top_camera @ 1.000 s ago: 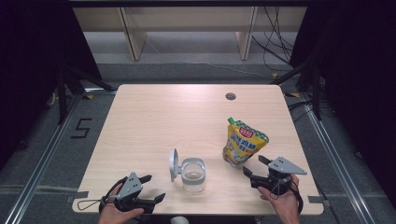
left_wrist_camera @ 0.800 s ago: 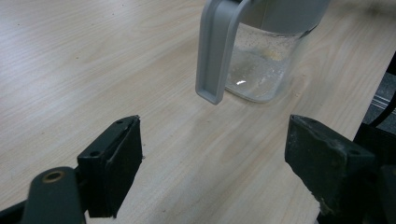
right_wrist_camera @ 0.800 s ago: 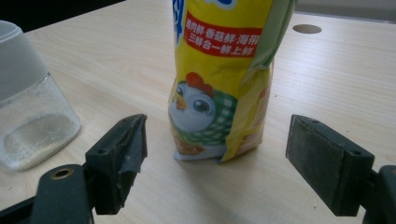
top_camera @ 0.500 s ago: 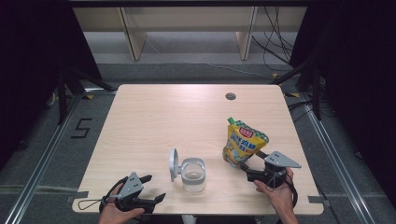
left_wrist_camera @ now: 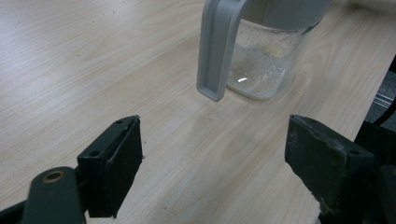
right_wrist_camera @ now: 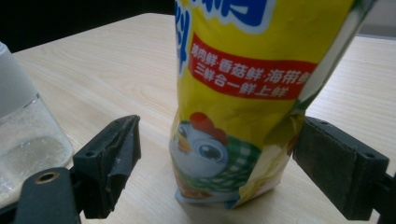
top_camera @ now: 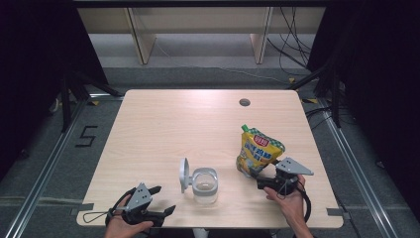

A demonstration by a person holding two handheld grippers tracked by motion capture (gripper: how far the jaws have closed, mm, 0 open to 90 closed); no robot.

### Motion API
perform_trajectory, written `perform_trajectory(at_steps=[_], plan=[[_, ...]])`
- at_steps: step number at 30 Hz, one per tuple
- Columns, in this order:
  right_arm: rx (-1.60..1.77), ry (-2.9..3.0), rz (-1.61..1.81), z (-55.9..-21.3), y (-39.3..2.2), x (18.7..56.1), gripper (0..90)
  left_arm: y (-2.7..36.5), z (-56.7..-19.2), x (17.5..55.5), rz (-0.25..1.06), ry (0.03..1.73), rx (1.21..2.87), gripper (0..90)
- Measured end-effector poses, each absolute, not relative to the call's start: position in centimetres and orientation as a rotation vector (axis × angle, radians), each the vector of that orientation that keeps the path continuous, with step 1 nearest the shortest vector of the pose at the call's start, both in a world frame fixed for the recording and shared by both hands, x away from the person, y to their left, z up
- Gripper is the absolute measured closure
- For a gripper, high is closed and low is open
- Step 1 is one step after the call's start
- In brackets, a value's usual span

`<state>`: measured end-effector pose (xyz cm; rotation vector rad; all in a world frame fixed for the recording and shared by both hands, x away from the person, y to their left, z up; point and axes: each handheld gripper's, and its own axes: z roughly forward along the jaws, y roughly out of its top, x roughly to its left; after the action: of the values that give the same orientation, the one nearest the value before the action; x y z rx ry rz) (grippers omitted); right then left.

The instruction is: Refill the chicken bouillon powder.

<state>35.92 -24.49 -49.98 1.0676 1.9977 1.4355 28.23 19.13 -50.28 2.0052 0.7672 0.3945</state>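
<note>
Right gripper (right_wrist_camera: 212, 154): jaws have just been opening, now wide, either side of the pouch (right_wrist_camera: 252, 93), not pressing.
Pouch: upright, right of jar (top_camera: 204, 184).
Left gripper (left_wrist_camera: 212, 161): open, empty (near jar).
Risk: soft pouch could tip if one jaw touches first.

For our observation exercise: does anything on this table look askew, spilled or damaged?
Nothing is spilled. The yellow seasoning pouch stands crumpled and leaning, its lower corner creased. The clear jar has its grey flip lid standing open, with powdery residue clinging inside.

Overhead table (top_camera: 163, 124) view, two close gripper views
</note>
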Motion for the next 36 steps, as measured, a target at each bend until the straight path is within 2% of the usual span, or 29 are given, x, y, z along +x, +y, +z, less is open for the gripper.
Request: perform_trajectory(at_steps=[36], plan=[[1.019,1.932,1.437,-51.4,-23.3,38.7,19.9,18.8,-50.6,28.1,0.362,0.802,1.996,19.1]])
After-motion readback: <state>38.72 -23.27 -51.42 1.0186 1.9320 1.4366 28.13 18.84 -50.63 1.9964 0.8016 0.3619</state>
